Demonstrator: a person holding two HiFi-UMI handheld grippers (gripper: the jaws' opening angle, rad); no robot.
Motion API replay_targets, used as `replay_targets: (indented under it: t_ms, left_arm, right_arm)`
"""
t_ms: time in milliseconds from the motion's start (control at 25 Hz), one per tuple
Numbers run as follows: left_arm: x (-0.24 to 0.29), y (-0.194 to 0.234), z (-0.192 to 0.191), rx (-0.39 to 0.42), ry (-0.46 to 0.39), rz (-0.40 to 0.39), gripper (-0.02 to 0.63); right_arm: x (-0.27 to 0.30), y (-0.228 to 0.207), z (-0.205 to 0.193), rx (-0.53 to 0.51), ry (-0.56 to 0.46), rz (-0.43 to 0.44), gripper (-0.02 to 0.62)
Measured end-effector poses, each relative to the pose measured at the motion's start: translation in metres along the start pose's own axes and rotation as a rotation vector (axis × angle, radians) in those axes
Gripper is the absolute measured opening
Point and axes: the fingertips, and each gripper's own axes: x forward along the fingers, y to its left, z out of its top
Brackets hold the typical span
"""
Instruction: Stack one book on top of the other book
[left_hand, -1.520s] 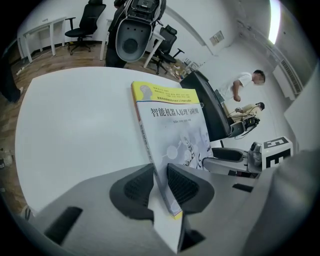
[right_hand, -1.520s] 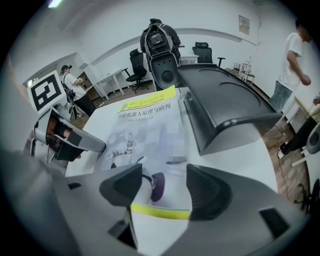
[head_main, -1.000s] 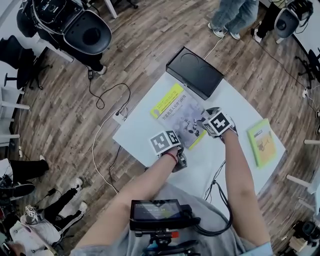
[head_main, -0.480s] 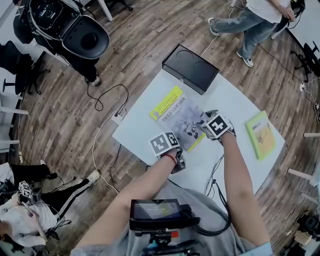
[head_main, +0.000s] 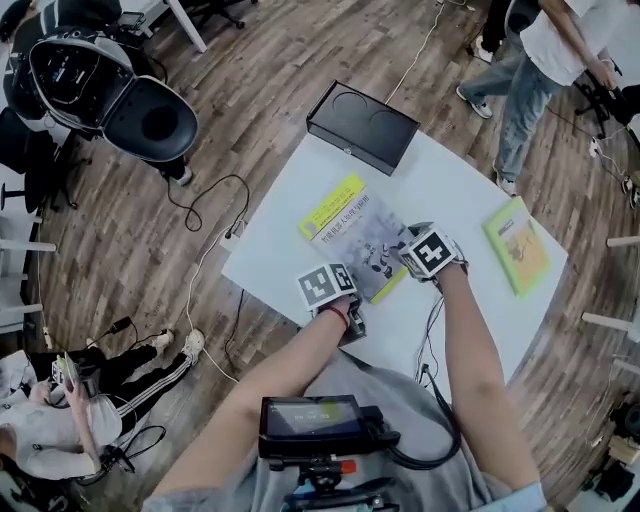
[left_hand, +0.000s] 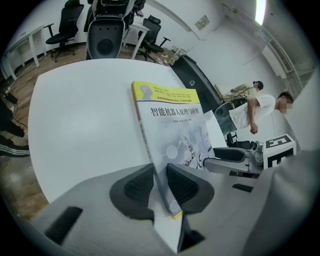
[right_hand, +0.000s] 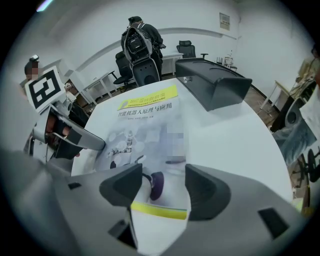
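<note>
At lower left of centre, the left gripper (left_hand: 160, 184) is clamped on the near edge of the grey book (head_main: 358, 238). The right gripper (right_hand: 159, 186) only straddles its corner, jaws apart. Lifted like this, I reckon it sags or twists loose before reaching the green book (head_main: 517, 247), far right. It lies mid-table, long axis upper left to lower right, yellow band pointing upper left.

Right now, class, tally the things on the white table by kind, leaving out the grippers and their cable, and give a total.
Books: 2 (grey-and-yellow book, green book)
Boxes: 1 (black box)
Total: 3
</note>
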Motion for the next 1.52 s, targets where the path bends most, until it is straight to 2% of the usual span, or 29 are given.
replay_targets:
  t_ms: [240,680,1280,1520]
  left_arm:
    - [0.001,-0.001,-0.016,0.127,0.047,-0.008,0.095]
    - [0.003,-0.011,-0.028,0.422,0.128,0.013,0.095]
    - [0.01,-0.022,-0.038,0.647,0.216,0.0,0.095]
    - [0.015,-0.03,-0.041,0.771,0.277,-0.014,0.094]
  right_arm:
    - [-0.008,0.009,-0.033,0.104,-0.002,-0.026,0.262]
    - [-0.022,0.028,-0.083,0.348,-0.048,-0.081,0.262]
    - [-0.033,0.056,-0.132,0.585,-0.115,-0.115,0.261]
    - [-0.037,0.069,-0.148,0.674,-0.125,-0.147,0.261]
